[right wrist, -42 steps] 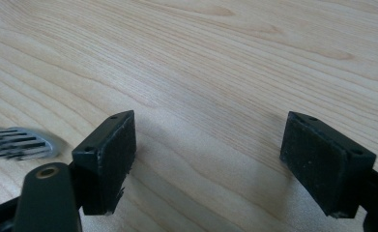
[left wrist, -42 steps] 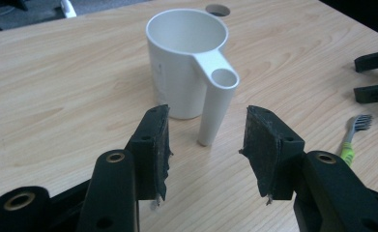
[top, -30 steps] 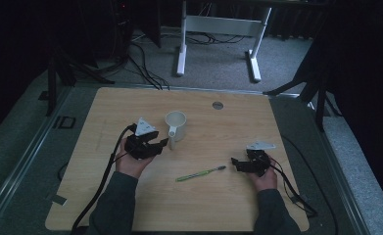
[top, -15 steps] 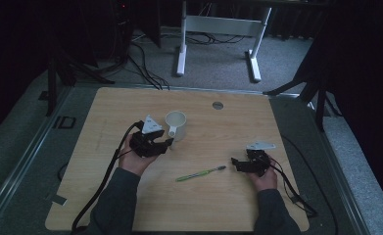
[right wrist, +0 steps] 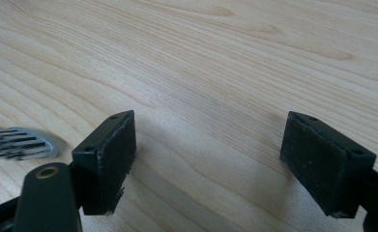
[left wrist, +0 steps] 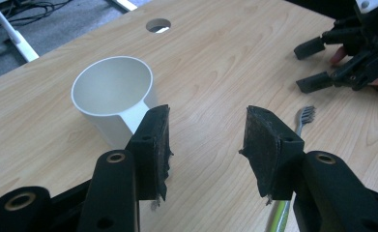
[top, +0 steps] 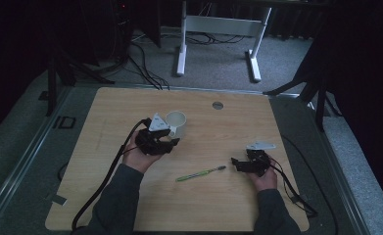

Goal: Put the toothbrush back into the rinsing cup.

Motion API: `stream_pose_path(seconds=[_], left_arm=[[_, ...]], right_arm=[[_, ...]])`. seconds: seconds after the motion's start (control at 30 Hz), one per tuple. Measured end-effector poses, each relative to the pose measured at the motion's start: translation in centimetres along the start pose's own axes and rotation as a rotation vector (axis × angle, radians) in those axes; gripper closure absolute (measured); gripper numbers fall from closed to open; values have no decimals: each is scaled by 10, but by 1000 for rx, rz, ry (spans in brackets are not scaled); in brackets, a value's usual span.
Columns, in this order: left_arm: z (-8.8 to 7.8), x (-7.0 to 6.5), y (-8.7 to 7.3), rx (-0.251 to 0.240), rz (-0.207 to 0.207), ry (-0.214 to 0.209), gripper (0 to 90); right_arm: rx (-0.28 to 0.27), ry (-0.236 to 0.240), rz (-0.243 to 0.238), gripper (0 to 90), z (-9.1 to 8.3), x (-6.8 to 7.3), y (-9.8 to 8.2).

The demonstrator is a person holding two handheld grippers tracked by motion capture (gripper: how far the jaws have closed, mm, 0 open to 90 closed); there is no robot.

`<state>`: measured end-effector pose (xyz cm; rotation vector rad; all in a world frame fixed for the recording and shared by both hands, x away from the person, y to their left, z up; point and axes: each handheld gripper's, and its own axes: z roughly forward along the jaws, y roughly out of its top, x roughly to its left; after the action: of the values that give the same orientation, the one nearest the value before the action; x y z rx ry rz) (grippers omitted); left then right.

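- On table (top: 110,205): cup (top: 176,123) left of centre, toothbrush (top: 200,173) nearer the person.
- Left gripper (top: 172,142) just beside cup; right gripper (top: 236,163) right of toothbrush.

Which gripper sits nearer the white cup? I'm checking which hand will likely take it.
The left gripper: it sits right beside the cup, while the right gripper is beyond the toothbrush.

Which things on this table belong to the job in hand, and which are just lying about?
In the job: white cup, beside the open left gripper; green toothbrush, lying near the open right gripper.

Lying about: round hole in the table; cables on the floor.
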<state>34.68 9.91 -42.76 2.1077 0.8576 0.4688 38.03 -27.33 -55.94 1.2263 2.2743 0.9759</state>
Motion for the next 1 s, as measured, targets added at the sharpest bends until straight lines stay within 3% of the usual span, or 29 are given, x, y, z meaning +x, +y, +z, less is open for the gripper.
stream_pose_path(seconds=[0.3,0.8,1.0], left_arm=[[3,-1,7,21,18,-8,521],[15,-13,24,67,99,-44,533],[24,-14,22,97,95,-67,541]], right_arm=[[1,0,-1,198,0,0,0],[1,0,0,199,0,0,0],[1,0,1,199,0,0,0]])
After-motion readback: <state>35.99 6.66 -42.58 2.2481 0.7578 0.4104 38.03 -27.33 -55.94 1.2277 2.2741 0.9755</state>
